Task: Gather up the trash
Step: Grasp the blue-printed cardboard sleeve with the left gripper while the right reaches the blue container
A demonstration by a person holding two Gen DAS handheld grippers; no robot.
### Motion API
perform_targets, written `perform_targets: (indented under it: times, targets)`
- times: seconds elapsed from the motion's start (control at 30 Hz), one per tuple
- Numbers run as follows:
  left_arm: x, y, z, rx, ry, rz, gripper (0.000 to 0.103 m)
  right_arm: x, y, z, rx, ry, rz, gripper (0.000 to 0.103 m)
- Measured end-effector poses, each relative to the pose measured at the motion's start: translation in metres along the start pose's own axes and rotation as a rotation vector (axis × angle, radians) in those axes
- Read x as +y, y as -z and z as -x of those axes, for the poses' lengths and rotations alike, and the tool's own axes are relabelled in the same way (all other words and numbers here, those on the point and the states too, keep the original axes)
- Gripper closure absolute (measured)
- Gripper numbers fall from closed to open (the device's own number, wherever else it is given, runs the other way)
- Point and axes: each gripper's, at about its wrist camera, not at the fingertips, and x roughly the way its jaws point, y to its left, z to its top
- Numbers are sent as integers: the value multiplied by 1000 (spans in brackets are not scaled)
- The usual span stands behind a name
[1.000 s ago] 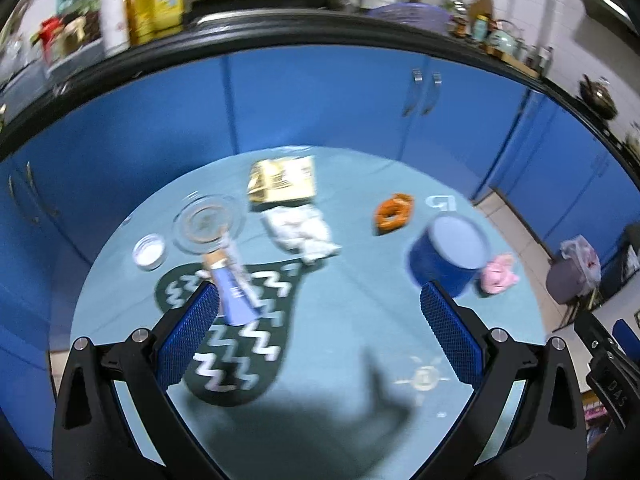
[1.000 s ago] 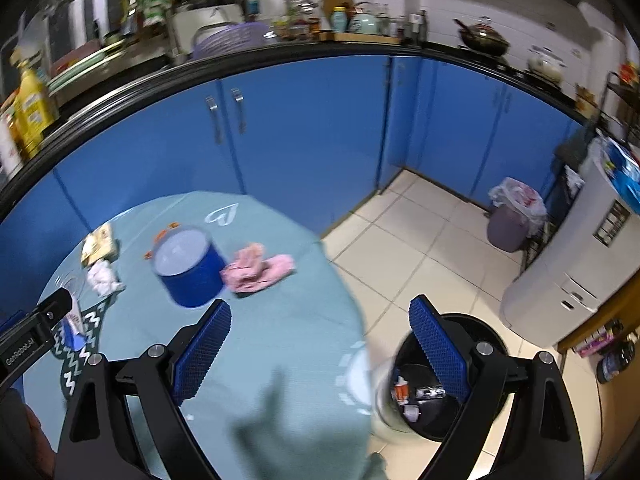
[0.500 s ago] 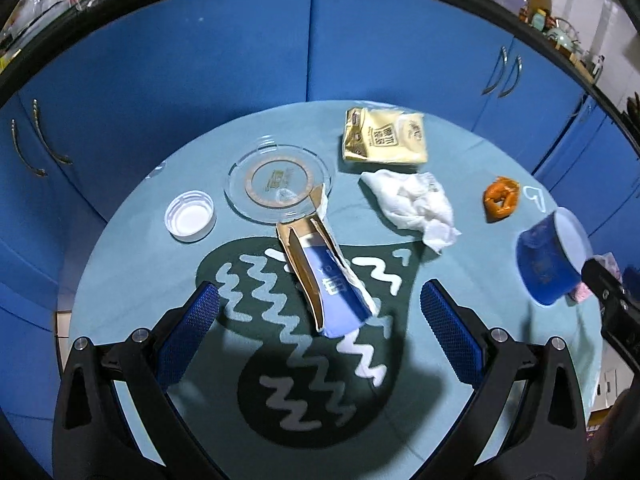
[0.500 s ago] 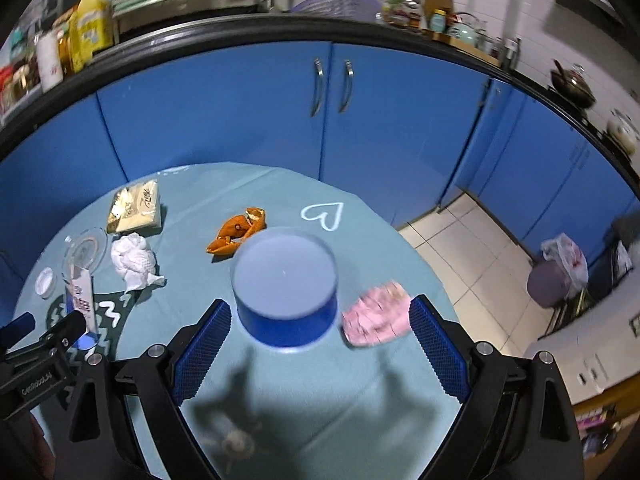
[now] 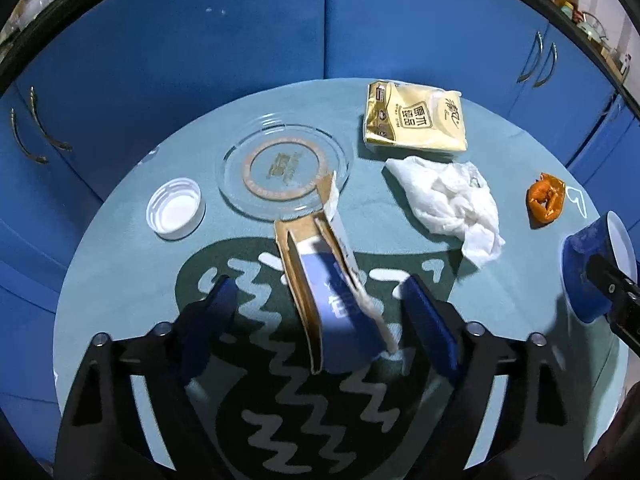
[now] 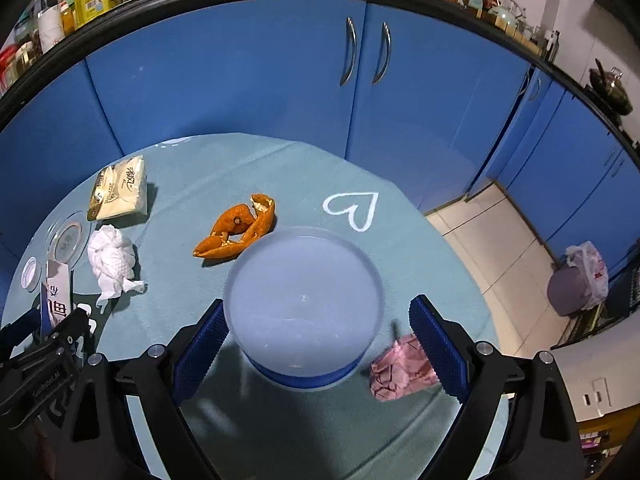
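A torn blue and brown carton [image 5: 328, 292] lies on the dark zigzag patch of the teal tablecloth. My left gripper [image 5: 318, 282] hangs over it with the carton between its jaws; they are closing, and the pads stand clear of it. My right gripper [image 6: 317, 302] is open astride a blue tub [image 6: 300, 300] with a frosted lid, a gap on each side. A pink wrapper [image 6: 400, 372] lies by its right finger. Crumpled white tissue [image 5: 444, 200] and orange peel [image 6: 236, 228] lie further back.
A yellow tissue pack [image 5: 416, 124], a glass dish [image 5: 284, 172] and a white cap [image 5: 176, 208] sit at the back of the round table [image 5: 120, 280]. Blue cabinets [image 6: 240, 80] curve behind it. A bagged bin [image 6: 580, 280] stands on the tiled floor at the right.
Both grippers dropped closer to the table. The left jaws narrowed around the carton. The right gripper swung from the floor side to over the blue tub.
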Motion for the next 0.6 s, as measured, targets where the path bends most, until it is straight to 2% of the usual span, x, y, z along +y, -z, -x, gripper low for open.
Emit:
perform_targets:
  times: [0.03,0.17,0.2,0.23,0.27,0.6]
  targets:
    - [-1,-2,-1,0,1,3,27,-1,0,-1,-2,-5,-3,15]
    - [-2,-8,-3,-11,-15,2,47,-2,-1,0,-23,-19,2,16]
    - [-2,-8,-3,-13,-13,2,54,-3,-1,0,-28,-23,4,18]
    - [-2,-8,-2,-16,-18,0,58,-2,0,2,-32,-31,9,30]
    - [-2,-9,-2,-12,-12,-1,64,-2,0,3,-34,-24,13,30]
    - [-2,-9,13,-25,33,-9,68,-1,6,26,-84,-13,18,30]
